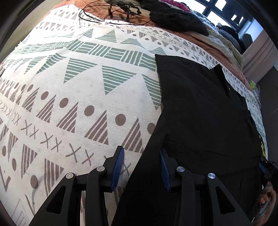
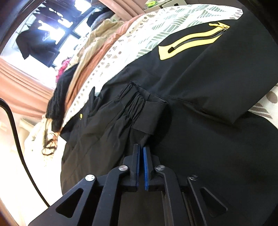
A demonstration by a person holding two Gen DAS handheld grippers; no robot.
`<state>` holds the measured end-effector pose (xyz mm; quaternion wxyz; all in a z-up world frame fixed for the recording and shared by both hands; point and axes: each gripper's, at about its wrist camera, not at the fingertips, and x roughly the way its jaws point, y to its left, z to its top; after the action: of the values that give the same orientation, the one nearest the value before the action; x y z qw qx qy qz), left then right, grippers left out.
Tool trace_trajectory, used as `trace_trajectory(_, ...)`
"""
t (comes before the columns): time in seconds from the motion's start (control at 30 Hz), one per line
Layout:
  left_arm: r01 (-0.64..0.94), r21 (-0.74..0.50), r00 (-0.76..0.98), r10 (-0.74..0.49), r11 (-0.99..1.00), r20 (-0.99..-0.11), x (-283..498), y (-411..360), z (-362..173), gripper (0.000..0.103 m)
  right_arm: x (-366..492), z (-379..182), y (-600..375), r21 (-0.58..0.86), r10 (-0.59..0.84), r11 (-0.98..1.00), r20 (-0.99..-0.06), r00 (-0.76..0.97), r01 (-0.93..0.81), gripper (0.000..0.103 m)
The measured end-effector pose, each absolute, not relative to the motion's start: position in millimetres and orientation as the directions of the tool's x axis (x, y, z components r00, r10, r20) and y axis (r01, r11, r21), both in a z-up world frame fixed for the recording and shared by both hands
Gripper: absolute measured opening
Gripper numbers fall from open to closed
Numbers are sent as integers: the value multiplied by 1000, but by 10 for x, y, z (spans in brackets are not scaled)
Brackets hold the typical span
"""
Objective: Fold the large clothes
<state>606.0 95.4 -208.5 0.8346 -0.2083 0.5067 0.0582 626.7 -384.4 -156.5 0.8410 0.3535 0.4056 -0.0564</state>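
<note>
Two grippers work over one black jacket [image 1: 205, 111] that lies on a patterned cover [image 1: 78, 83] on a bed. In the left wrist view we see the jacket from about 1 o'clock down to 5 o'clock, and the cover fills the side from 7 to 11 o'clock. The left gripper [image 1: 141, 166] has its blue pads [image 1: 118, 168] spread wide; the left edge of the jacket runs between them, but they do not press it. At 12 o'clock, well apart from the jacket, lie a thin black cable [image 1: 90, 15] and a dark knitted garment [image 1: 177, 19] on an orange blanket [image 1: 199, 37]. At 4 o'clock, at the far side of the jacket, we notice a hand [image 1: 267, 194] on the other gripper.

The right wrist view shows what the left one does not: a yellow zip pocket [image 2: 189, 43] on the sleeve at 1 o'clock, and a gathered cuff [image 2: 139, 107] near the centre. The right gripper [image 2: 141, 151] is clenched on a fold of the jacket [image 2: 208, 139] just below this cuff. At 10 o'clock we see a window [image 2: 52, 26] with pink curtains [image 2: 22, 83], and a pile of clothes [image 2: 97, 43] beside the jacket. A black cord [image 2: 15, 135] runs down at 8 o'clock.
</note>
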Motion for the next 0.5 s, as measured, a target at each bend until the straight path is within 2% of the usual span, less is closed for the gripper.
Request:
trace_trajectory(0.03, -311, -309, 489, -127, 899, -863, 6037, 969, -2050, 42, 6248, -1519, -3851, 546, 186, 745, -721, 667, 383, 30)
trace_trajectory(0.1, -311, -341, 511, -147, 887, -847, 5988, 985, -1966, 44, 6162, -1410, -3903, 554, 164, 737, -702, 693, 387, 57)
trace_trajectory(0.13, -307, -354, 524, -154, 883, -838, 5957, 986, -1911, 46, 6123, -1368, -3930, 555, 154, 736, -695, 702, 388, 60)
trace_trajectory(0.3, -261, -389, 595, -170, 884, -785, 5803, 886, -1625, 75, 5915, -1187, -4119, 549, 117, 730, -688, 716, 408, 60)
trace_trajectory(0.5, -233, -402, 652, -164, 885, -740, 5610, 742, -1357, 80, 5592, -1049, -4449, 565, 60, 699, -657, 751, 438, 60)
